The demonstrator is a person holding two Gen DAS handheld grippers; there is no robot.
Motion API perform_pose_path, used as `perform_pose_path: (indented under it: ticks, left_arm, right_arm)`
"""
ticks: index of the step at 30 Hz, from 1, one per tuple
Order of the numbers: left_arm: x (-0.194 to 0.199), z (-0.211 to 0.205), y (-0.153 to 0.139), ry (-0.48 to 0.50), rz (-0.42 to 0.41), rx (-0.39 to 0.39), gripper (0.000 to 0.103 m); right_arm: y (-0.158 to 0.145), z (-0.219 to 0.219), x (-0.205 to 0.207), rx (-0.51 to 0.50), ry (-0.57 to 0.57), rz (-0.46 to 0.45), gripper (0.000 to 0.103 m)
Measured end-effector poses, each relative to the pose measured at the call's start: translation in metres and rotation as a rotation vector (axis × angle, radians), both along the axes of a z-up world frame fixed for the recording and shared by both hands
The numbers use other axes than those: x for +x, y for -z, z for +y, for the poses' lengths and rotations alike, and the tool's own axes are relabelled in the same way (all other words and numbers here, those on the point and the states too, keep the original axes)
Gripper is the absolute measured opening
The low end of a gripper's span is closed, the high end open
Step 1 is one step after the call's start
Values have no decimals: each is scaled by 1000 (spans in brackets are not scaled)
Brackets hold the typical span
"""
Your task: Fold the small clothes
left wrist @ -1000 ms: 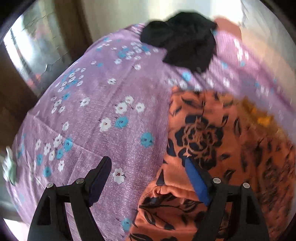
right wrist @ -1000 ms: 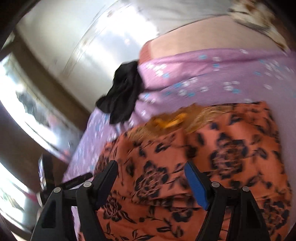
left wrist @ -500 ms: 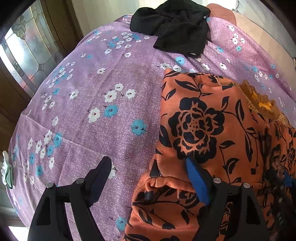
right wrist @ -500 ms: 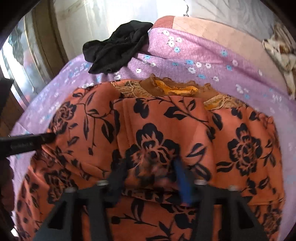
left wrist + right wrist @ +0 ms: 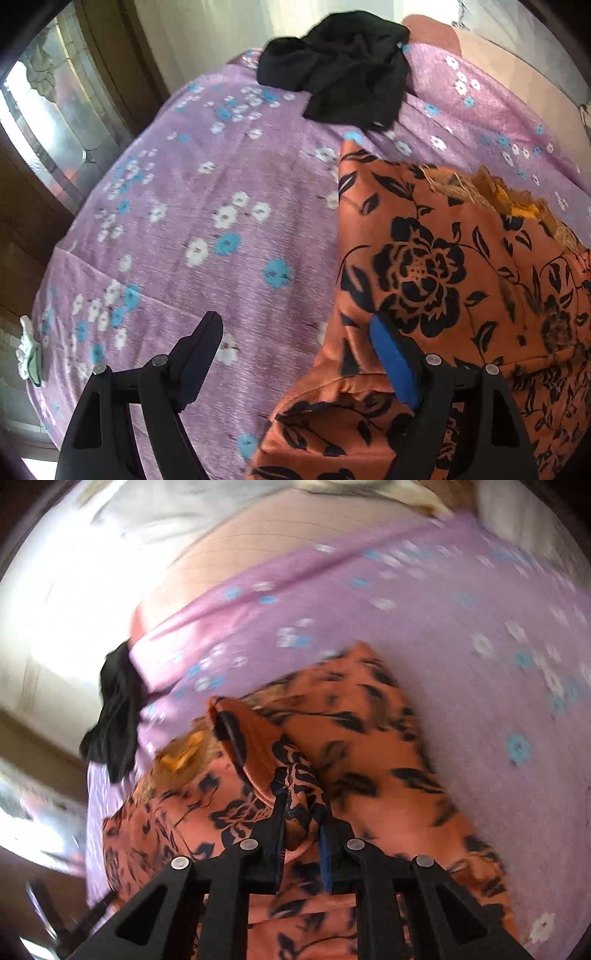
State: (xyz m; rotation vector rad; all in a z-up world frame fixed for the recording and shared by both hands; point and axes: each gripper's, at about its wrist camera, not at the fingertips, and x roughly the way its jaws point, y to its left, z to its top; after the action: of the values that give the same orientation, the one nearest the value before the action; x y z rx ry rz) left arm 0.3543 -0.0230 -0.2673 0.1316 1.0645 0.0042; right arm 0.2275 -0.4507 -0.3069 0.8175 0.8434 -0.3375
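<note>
An orange garment with black flowers (image 5: 443,280) lies on the purple flowered bedsheet (image 5: 207,229), with a yellow-brown lace part at its far edge. My left gripper (image 5: 295,336) hovers open over the garment's left edge; one finger is above the sheet, the blue-padded one above the cloth. In the right wrist view my right gripper (image 5: 301,812) is closing on a bunched fold of the orange garment (image 5: 369,746), and the pads pinch the cloth, which stands up between them.
A crumpled black garment (image 5: 343,70) lies at the bed's far end, also seen as the black garment (image 5: 118,709) in the right wrist view. A wooden-framed patterned glass pane (image 5: 55,122) stands left of the bed. A bare mattress strip (image 5: 258,542) shows beyond the sheet.
My right gripper went from wide open above the garment to pinched on a fold of it, swinging and rolling as it did. The left gripper stayed open in about the same place.
</note>
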Motion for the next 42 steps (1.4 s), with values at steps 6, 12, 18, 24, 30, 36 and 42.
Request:
perform_pose_path:
  ticks: [6, 12, 18, 24, 30, 36, 42]
  left_arm:
    - [-4, -9, 0, 60, -32, 107, 82]
    - [-3, -6, -4, 42, -38, 111, 82]
    - [-18, -25, -21, 97, -153, 127, 82]
    - [-9, -32, 14, 165, -17, 181, 83]
    - [-9, -23, -4, 126, -36, 96, 84]
    - [-20, -35, -5, 175, -76, 142, 84]
    - [-14, -31, 4, 150, -29, 135, 84]
  right_arm:
    - [24, -26, -8, 234, 50, 32, 22]
    - [-27, -35, -51, -40, 245, -73, 24]
    - [-45, 31, -2, -130, -120, -203, 24]
    - [12, 12, 18, -128, -22, 36, 22]
    - [-15, -17, -13, -173, 140, -136, 25]
    - [-19, 4, 17, -146, -27, -165, 25]
    - [-35, -14, -2, -167, 35, -217, 86]
